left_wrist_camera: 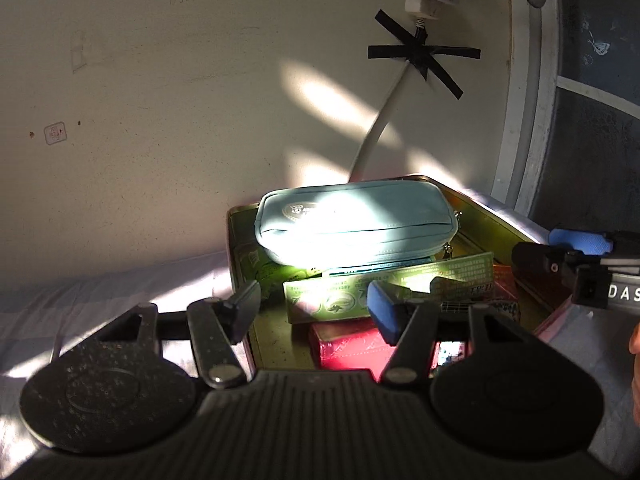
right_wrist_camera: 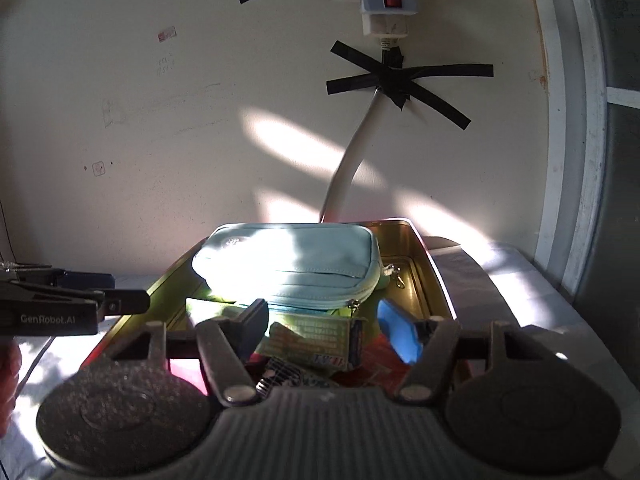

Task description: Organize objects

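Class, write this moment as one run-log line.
left claw: open, empty | right claw: open, empty | blue pouch: in tin box, atop packets | phase: hovering

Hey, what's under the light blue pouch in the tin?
The pouch lies atop a green box and green packaging inside the tin; a red box sits nearer. Whatever lies directly beneath the pouch is covered.
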`<action>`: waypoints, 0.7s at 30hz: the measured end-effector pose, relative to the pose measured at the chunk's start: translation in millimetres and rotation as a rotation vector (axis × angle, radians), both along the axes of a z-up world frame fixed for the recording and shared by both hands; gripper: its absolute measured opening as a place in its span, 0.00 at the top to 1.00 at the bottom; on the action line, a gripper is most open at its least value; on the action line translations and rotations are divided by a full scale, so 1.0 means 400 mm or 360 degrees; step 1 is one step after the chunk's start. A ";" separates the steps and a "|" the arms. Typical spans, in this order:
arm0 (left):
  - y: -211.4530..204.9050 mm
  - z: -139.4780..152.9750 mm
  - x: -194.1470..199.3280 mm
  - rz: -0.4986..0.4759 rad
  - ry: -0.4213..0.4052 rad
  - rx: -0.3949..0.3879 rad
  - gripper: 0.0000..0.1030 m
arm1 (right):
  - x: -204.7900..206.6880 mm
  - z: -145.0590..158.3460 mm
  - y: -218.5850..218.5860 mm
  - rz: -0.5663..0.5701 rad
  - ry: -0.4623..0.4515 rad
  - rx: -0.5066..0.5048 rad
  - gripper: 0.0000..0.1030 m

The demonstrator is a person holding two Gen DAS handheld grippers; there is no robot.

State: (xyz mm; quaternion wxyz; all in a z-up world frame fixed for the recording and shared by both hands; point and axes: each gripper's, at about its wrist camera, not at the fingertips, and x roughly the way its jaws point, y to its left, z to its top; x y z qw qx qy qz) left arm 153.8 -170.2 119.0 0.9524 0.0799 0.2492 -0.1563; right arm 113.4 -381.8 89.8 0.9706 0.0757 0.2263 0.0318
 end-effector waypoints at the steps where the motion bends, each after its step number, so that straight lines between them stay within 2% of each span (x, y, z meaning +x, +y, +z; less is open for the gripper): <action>1: 0.003 0.001 -0.020 0.0014 -0.0023 0.0021 0.36 | -0.028 0.006 0.004 -0.0019 -0.0034 0.0036 0.35; 4: 0.019 -0.005 -0.080 0.0055 -0.0043 0.0059 0.33 | -0.110 0.014 0.024 -0.0073 -0.0107 0.0129 0.32; 9: 0.053 -0.023 -0.144 0.0095 0.0006 0.0023 0.33 | -0.213 0.002 0.064 -0.0109 -0.0120 0.0234 0.32; 21: 0.095 -0.056 -0.260 0.0091 0.0013 0.0001 0.33 | -0.332 0.005 0.102 -0.0133 -0.0123 0.0362 0.32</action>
